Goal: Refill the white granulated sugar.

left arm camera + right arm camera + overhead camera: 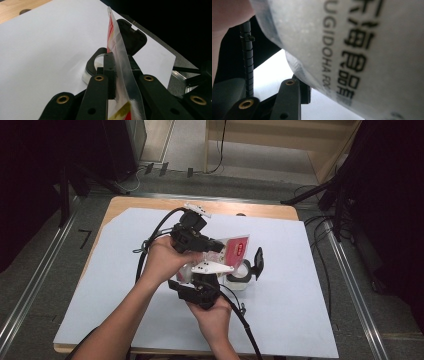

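Nearest the high camera, the person's right hand (212, 312) came up from the bottom edge with the right gripper (200, 287), its grey three-cornered plate on top. In the right gripper view a translucent pouch (352, 50) printed with black lettering lay close against the lens, bulging over the one black jaw that could be seen; the other jaw was hidden behind it, so whether this gripper clamped the pouch could not be told. Just beyond, the left hand (162, 260) held the left gripper (212, 245), and its jaws stood nearly closed, pinching the pouch at a flat, sealed part. In the left gripper view the pouch (120, 67) showed edge-on, a thin clear band with red and yellow print, its long axis running up and away from the jaws toward the far side of the tabletop (45, 50). From above, the pouch (235, 247) hung in the air over the white sheet near the middle of the tabletop, its red label end pointing right. Below it, just beside the right gripper, sat a small clear container (240, 277) with its black lid (258, 262) flipped up.
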